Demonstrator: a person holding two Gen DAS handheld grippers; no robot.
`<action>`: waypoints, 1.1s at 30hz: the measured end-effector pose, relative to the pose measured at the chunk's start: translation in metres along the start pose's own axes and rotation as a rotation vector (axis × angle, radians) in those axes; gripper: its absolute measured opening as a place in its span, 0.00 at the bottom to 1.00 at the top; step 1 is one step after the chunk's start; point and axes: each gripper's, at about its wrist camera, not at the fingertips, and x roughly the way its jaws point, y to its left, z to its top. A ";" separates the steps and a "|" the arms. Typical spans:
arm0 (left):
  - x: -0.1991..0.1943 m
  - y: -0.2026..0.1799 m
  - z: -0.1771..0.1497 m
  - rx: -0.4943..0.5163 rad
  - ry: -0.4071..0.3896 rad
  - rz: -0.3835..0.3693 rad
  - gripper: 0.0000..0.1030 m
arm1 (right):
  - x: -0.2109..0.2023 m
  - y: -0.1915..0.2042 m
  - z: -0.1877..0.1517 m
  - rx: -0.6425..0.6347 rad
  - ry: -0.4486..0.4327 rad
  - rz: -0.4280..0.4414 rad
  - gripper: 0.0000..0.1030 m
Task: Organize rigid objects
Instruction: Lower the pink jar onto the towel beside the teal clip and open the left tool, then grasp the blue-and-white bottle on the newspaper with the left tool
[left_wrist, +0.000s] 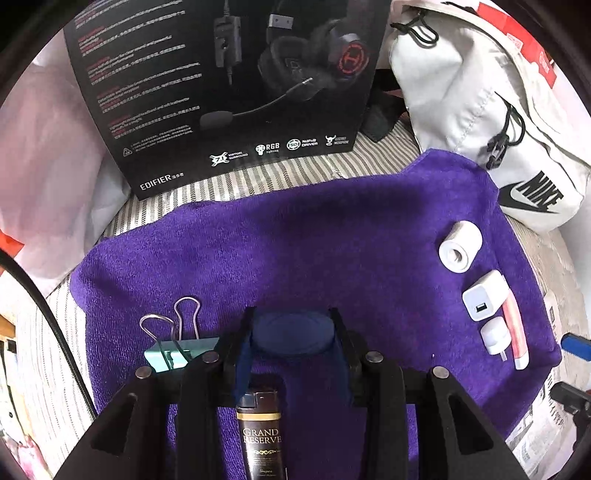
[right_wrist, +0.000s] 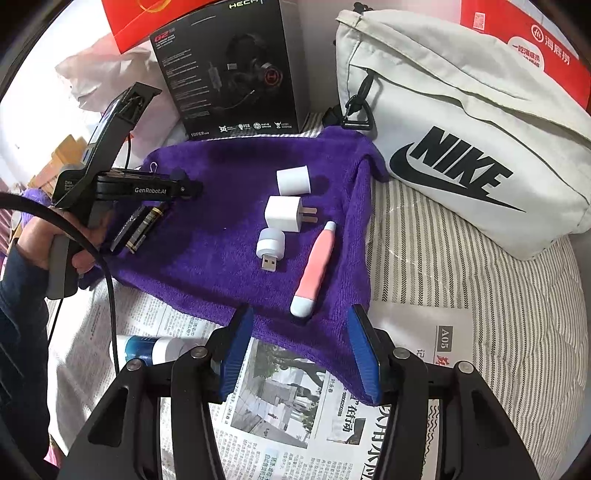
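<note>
The black box (left_wrist: 221, 92) at the far side reads "EDIFIER", "RGB" and, in the right view, "HECATE" in part. The white bag (right_wrist: 461, 147) says "NIKE". The dark tube (left_wrist: 263, 439) reads "GRAND RESERVE". The left gripper (right_wrist: 184, 186) bears "GenRobot.AI". The newspaper (right_wrist: 443, 338) shows "A05".

White Nike bag (right_wrist: 461, 147), headset box (left_wrist: 221, 88), newspaper (right_wrist: 288, 417), striped bedding (right_wrist: 480, 295)

Left gripper (left_wrist: 293, 334) fingers (left_wrist: 240, 354) clamp a dark-blue-capped bottle (left_wrist: 263, 435).
</note>
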 end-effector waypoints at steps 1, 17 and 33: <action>0.000 -0.002 -0.001 0.005 0.004 -0.003 0.43 | -0.001 0.000 0.000 0.001 -0.001 -0.001 0.51; -0.049 -0.022 -0.033 0.034 0.009 0.026 0.50 | -0.042 -0.010 -0.014 0.047 -0.058 -0.015 0.52; -0.124 -0.052 -0.105 0.040 -0.087 0.004 0.52 | -0.044 0.001 -0.053 0.081 -0.036 -0.019 0.56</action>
